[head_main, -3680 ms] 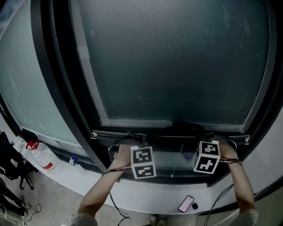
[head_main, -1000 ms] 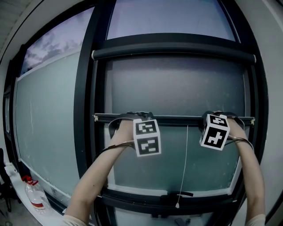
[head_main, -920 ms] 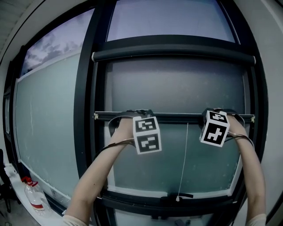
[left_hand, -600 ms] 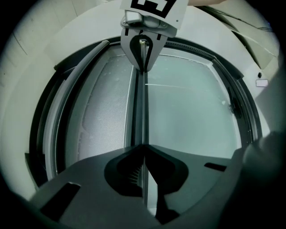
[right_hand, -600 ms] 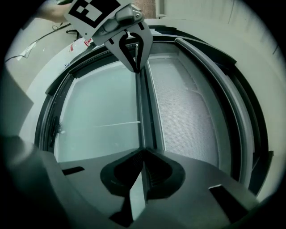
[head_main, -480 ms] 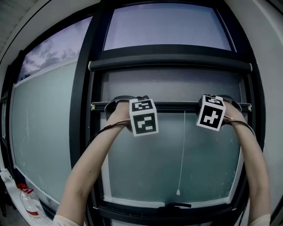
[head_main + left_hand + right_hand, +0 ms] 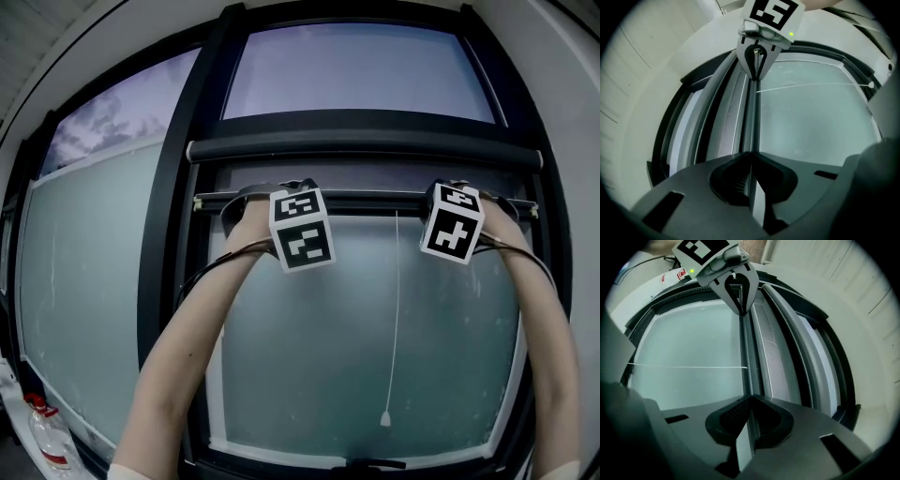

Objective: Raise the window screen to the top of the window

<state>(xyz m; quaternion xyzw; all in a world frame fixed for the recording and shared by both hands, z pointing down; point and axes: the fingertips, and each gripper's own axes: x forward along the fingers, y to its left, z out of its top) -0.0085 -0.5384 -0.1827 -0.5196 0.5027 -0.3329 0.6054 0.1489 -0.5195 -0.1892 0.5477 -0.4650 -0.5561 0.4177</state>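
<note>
1. Nearest us in the head view, our two forearms (image 7: 187, 347) rise from 6 o'clock towards the top of the window.
2. At 7 o'clock, low by the picture's edge, stands a clear bottle (image 7: 45, 444) with a red cap and a red label; we cannot tell whether it holds anything.
3. The left gripper (image 7: 247, 201), at about 11 o'clock from the picture's centre, is clamped on the bottom bar (image 7: 366, 200) of the window screen (image 7: 375, 178). In its own view the jaws of the left gripper (image 7: 751, 157) pinch the bar's (image 7: 751, 122) thin edge, with no gap showing between jaw and metal.
4. The right gripper (image 7: 497, 204), at about 1 o'clock, grips the same bar near its other end. In the right gripper view its jaws (image 7: 751, 399) close on the bar (image 7: 749, 362) likewise, and the left gripper (image 7: 738, 291) shows at 12 o'clock, farther along the bar.
5. A thin white pull cord (image 7: 395, 309) hangs from the bar between the two grippers, and its small toggle dangles towards 6 o'clock.
6. Behind the cord is the frosted pane (image 7: 319, 375), set in the dark window frame (image 7: 173, 234).
7. The bar sits high, just below the dark roller housing (image 7: 366, 147); only a narrow strip of screen shows between them.
8. Farthest off, at 12 o'clock, the upper pane (image 7: 356, 70) looks pale and bright.
</note>
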